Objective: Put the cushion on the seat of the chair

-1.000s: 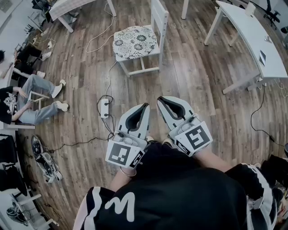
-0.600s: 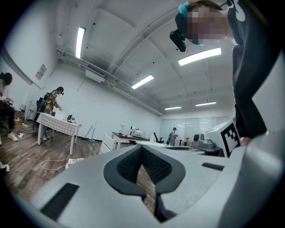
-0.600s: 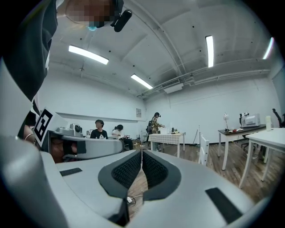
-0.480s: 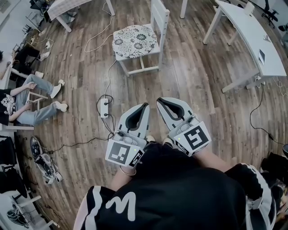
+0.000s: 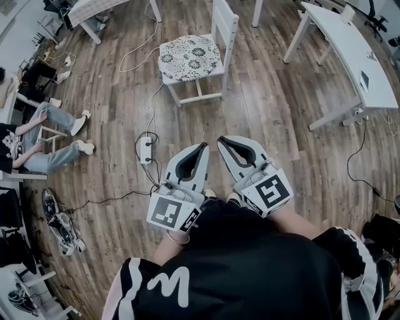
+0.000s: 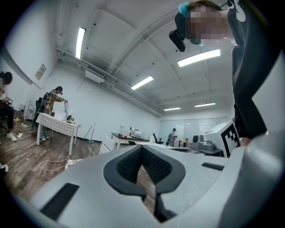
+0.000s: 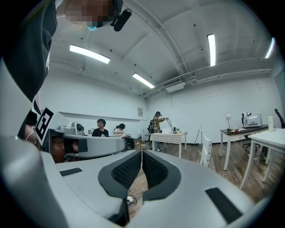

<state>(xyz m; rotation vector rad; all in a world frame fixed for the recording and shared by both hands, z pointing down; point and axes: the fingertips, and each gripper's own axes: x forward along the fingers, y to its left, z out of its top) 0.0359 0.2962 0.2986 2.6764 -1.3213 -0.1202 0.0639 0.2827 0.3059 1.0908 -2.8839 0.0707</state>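
A patterned cushion lies on the seat of the white chair at the top of the head view. My left gripper and right gripper are held side by side low over the wooden floor, well short of the chair. Both have their jaw tips together with nothing between them. In the left gripper view the left gripper points level across the room, and the white chair shows small in the distance. The right gripper also points level, with the chair at its right.
A white power strip and cables trail on the floor between me and the chair. A white table stands at the right, another table at the top left. A seated person is at the left, near bags.
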